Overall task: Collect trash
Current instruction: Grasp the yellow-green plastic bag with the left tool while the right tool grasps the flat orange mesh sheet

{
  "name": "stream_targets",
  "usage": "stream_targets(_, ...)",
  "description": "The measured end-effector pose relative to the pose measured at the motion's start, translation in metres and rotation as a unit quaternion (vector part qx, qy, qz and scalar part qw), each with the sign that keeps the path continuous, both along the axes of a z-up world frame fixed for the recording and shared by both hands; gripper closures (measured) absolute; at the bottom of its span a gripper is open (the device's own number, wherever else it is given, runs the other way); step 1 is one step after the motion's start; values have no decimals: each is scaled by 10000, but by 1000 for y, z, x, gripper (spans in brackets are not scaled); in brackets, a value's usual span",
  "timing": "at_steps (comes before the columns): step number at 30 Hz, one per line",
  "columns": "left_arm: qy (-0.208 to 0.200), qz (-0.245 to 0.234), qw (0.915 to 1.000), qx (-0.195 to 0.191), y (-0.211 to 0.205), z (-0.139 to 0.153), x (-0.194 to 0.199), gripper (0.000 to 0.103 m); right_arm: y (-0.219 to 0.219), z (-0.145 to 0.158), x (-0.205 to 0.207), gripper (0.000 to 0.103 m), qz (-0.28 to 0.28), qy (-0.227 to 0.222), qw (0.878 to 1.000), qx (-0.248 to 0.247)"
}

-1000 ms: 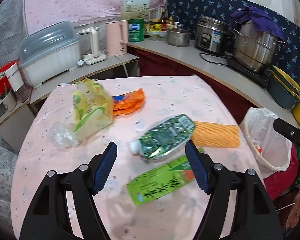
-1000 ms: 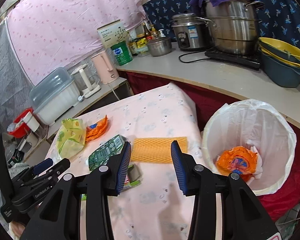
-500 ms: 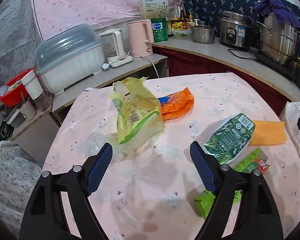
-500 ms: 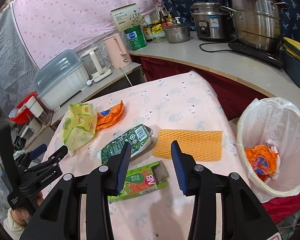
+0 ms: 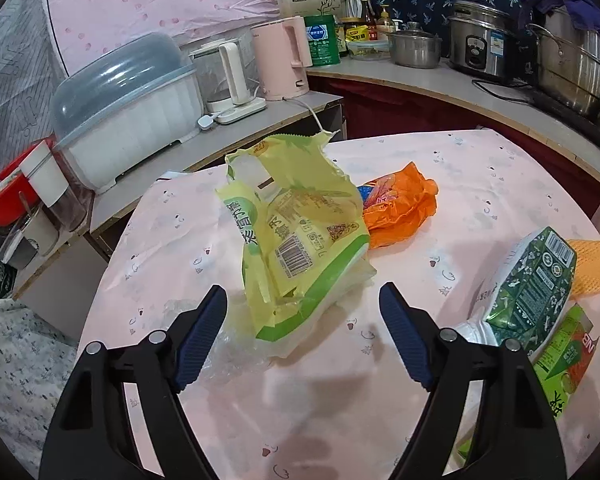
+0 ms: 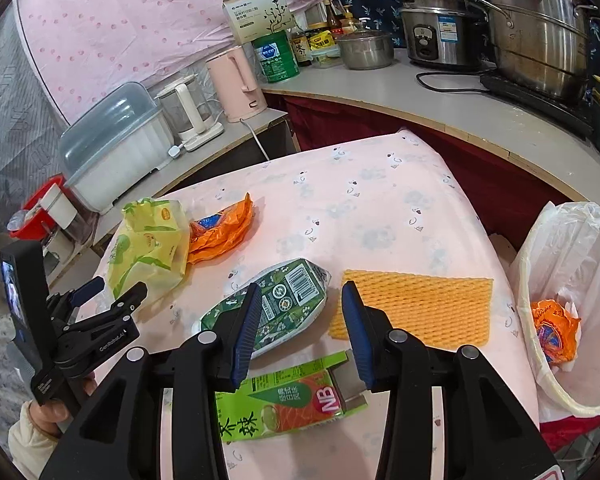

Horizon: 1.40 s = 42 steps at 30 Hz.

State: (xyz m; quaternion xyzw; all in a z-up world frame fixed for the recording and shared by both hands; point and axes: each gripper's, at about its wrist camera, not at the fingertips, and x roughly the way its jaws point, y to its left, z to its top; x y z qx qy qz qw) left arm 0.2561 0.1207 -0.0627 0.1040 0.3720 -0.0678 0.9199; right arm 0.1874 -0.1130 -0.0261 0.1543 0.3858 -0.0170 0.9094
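Bin (image 6: 556,280) (orange wrapper inside) shows only in right wrist view.

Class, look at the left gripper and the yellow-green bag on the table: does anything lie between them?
Almost nothing. The left gripper is open, facing the yellow-green bag across bare tablecloth. Only a crumpled clear wrapper lies beside the bag's near corner, by one finger.

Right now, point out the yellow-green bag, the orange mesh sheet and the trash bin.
yellow-green bag (image 5: 300,240), left wrist view, barcode panel.
orange mesh sheet (image 6: 416,306), right wrist view, its middle.
trash bin (image 6: 568,248), right wrist view, liner's inner wall.
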Motion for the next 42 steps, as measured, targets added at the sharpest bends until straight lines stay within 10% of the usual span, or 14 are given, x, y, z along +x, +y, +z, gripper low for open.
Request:
stream_targets(10,374,-221,9988,-229,-5,-12,10,95,-4,-8,11,62,-86,97,9999,-13)
stream_targets(42,100,-835,9894,-1183,-90,56,-45,99,-109,-59,-14,53,-1266,456,9909,58)
